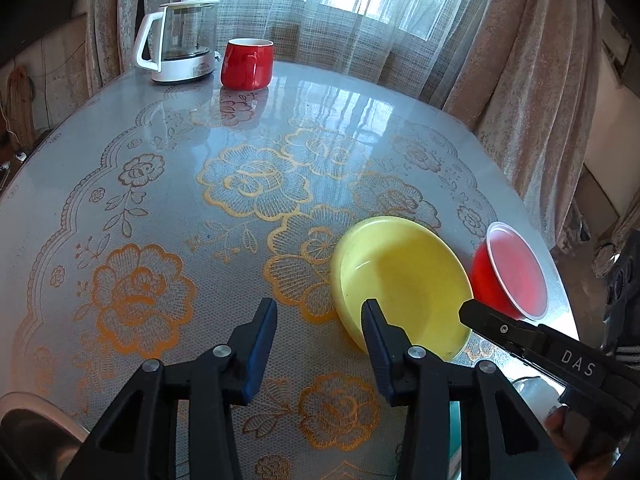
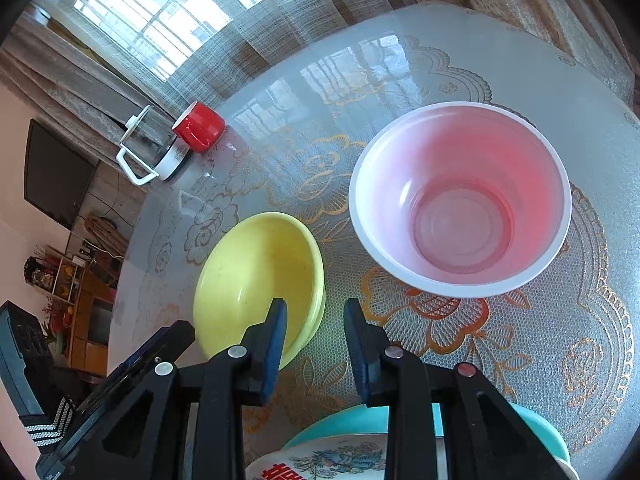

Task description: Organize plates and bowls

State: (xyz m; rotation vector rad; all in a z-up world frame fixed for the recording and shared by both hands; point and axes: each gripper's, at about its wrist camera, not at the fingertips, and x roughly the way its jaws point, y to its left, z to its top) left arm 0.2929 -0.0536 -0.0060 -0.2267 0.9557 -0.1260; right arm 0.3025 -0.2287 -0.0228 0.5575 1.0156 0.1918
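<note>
We note the yellow bowl (image 1: pixel 402 280) sitting upright on the lace-patterned table (image 1: pixel 160 200), with the red bowl (image 1: pixel 510 270) just beside it on its far right, close but not clearly touching.

Left gripper (image 1: pixel 320 316): jaws part open, nothing between the pads. In its own view the yellow bowl lies ahead and to the right; the right-hand finger overlaps the bowl's near rim, while the left-hand finger stands over bare cloth. We cannot tell whether that finger touches the rim or merely hangs above it.

Right gripper (image 2: pixel 316 316): jaws part open, somewhat narrower by our reading, and empty. In its own view the yellow bowl (image 2: pixel 260 280) lies ahead to the left, its near right rim running up into the gap between the fingers. The red bowl (image 2: pixel 460 200) lies further off, ahead and to the right. A teal bowl (image 2: pixel 536 428) with a printed plate (image 2: pixel 332 460) sits under this gripper at the near edge.

Judgement: both grippers flank the yellow bowl from opposite sides; the right one is better lined up, its jaws astride the rim wall. The bowl is round, so no long axis matters, only rim alignment. A grip on the yellow rim looks the likely next move.
</note>
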